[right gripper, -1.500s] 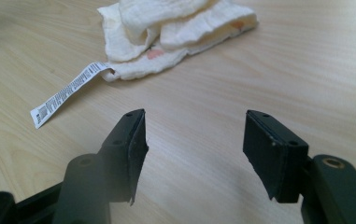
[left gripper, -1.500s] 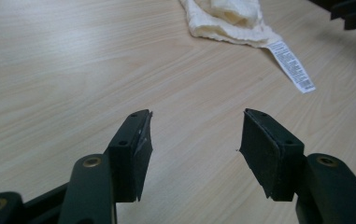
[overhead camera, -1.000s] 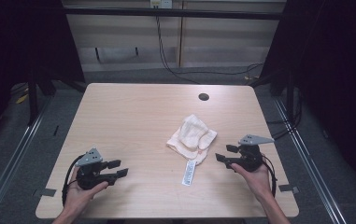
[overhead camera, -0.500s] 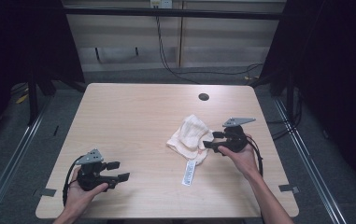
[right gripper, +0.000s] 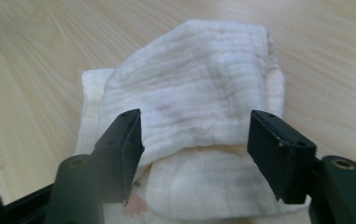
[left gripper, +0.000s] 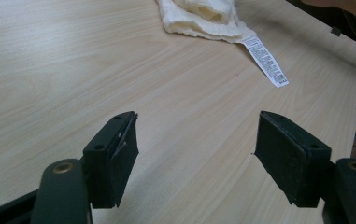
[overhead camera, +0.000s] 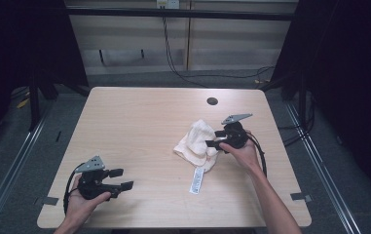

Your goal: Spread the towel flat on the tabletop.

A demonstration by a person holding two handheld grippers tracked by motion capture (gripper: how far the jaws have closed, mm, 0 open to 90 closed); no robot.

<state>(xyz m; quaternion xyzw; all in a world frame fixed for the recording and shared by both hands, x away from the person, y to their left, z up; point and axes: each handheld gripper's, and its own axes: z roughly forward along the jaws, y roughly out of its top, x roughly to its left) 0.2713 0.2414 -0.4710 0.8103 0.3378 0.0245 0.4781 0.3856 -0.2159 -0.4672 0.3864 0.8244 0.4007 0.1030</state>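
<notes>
The cloth [overhead camera: 198,146], a crumpled cream-white rag with a long printed label [overhead camera: 197,181], is what we work on; it lies right of the table's middle. Nearest to us in the high view, at about seven o'clock on the wooden table [overhead camera: 139,122], our left gripper [overhead camera: 120,179] rests in the hand, well apart from the cloth. Its jaws have just been opening and stand spread wide with nothing between them. The left gripper view [left gripper: 194,154] confirms this: bare wood grain lies between the two black pads, and farther off, at about one o'clock, we see the cloth's edge [left gripper: 203,18] and the label [left gripper: 265,59] stretching toward us, its print and barcode plain here though unreadable from above.

Farther out, at about three o'clock on the table, our right gripper [overhead camera: 213,139] has its tips at the cloth's right edge. From above we cannot tell how its jaws stand. The right gripper view [right gripper: 194,149] settles it: the jaws are spread wide and straddle a folded flap of the cloth [right gripper: 199,102] without pressing on it. That view also shows the ribbed weave, the layered folds and a small pink mark near the left jaw.

Farthest, at about one o'clock, a dark round hole [overhead camera: 212,101] sits in the tabletop.
</notes>
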